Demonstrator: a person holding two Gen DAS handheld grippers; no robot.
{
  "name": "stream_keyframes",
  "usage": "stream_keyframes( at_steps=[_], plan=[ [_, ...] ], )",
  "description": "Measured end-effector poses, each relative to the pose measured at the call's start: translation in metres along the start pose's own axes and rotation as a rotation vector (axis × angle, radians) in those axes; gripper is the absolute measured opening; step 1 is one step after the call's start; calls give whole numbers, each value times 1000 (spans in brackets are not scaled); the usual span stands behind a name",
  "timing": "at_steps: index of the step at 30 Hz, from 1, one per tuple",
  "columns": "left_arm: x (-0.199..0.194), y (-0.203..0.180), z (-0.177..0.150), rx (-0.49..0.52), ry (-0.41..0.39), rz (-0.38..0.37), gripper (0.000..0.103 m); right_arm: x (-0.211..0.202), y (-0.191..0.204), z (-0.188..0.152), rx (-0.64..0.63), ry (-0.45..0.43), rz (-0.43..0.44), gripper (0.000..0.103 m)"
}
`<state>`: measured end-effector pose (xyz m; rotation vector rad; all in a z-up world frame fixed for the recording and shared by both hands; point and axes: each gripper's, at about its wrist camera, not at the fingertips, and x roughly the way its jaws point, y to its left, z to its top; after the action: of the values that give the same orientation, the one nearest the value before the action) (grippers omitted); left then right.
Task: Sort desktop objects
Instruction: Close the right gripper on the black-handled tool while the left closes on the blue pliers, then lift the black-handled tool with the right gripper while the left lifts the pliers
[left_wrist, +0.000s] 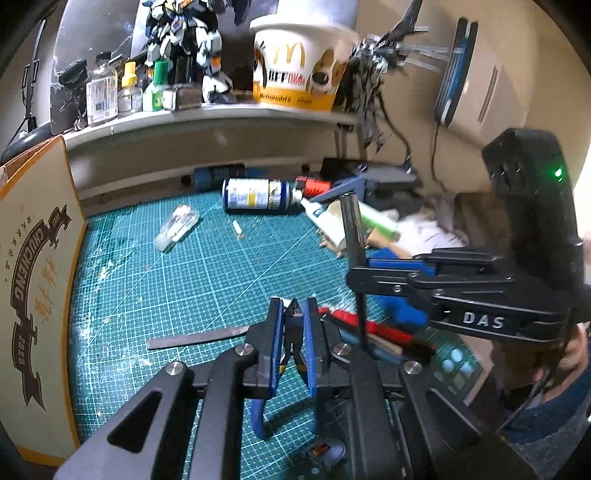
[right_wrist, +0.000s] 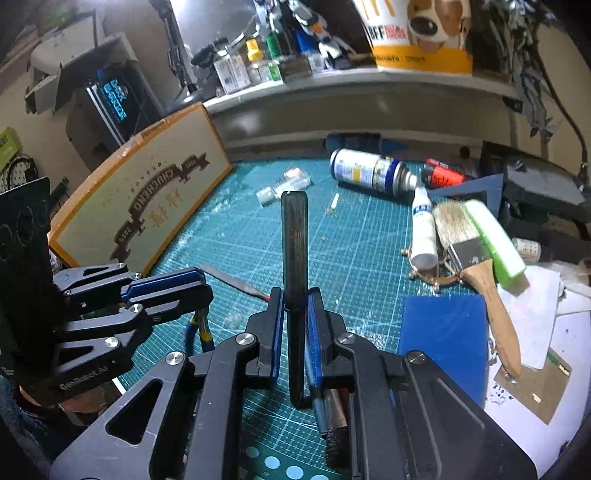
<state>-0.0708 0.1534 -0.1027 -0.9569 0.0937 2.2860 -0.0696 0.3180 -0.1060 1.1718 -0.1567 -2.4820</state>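
Note:
My left gripper (left_wrist: 294, 314) is shut on blue-handled nippers (left_wrist: 293, 334), held above the green cutting mat (left_wrist: 192, 273); it also shows in the right wrist view (right_wrist: 162, 284). My right gripper (right_wrist: 295, 299) is shut on a dark flat metal file (right_wrist: 294, 251) that stands upright between its jaws; it shows in the left wrist view (left_wrist: 356, 275) too. A second flat file (left_wrist: 195, 338) lies on the mat. A red-handled tool (left_wrist: 369, 326) lies under the right gripper.
A spray can (right_wrist: 373, 170), white glue bottle (right_wrist: 423, 229), paintbrush (right_wrist: 472, 258), green-white sanding block (right_wrist: 495, 240) and blue pad (right_wrist: 443, 336) lie at the right. A clear vial (left_wrist: 177, 227) lies mid-mat. A framed board (left_wrist: 33, 288) leans at left. A shelf (left_wrist: 221, 114) holds bottles.

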Motion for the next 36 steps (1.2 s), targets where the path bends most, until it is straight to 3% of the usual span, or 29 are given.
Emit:
stream_keyframes(
  at_steps=[13, 19, 27, 32, 36],
  plan=[
    [-3, -8, -4, 65, 17, -19, 12, -5, 18, 3, -47, -14, 19, 11],
    [-23, -10, -16, 85, -14, -32, 13, 0, 24, -2, -71, -3, 158, 11],
    [-31, -10, -24, 97, -41, -39, 14, 3, 34, -3, -82, -2, 247, 11],
    [-16, -10, -36, 93, 10, 5, 32, 8, 37, -4, -76, 22, 275, 11],
    [-17, -6, -40, 59, -36, -2, 33, 9, 36, -5, -73, 27, 263, 11]
  ],
)
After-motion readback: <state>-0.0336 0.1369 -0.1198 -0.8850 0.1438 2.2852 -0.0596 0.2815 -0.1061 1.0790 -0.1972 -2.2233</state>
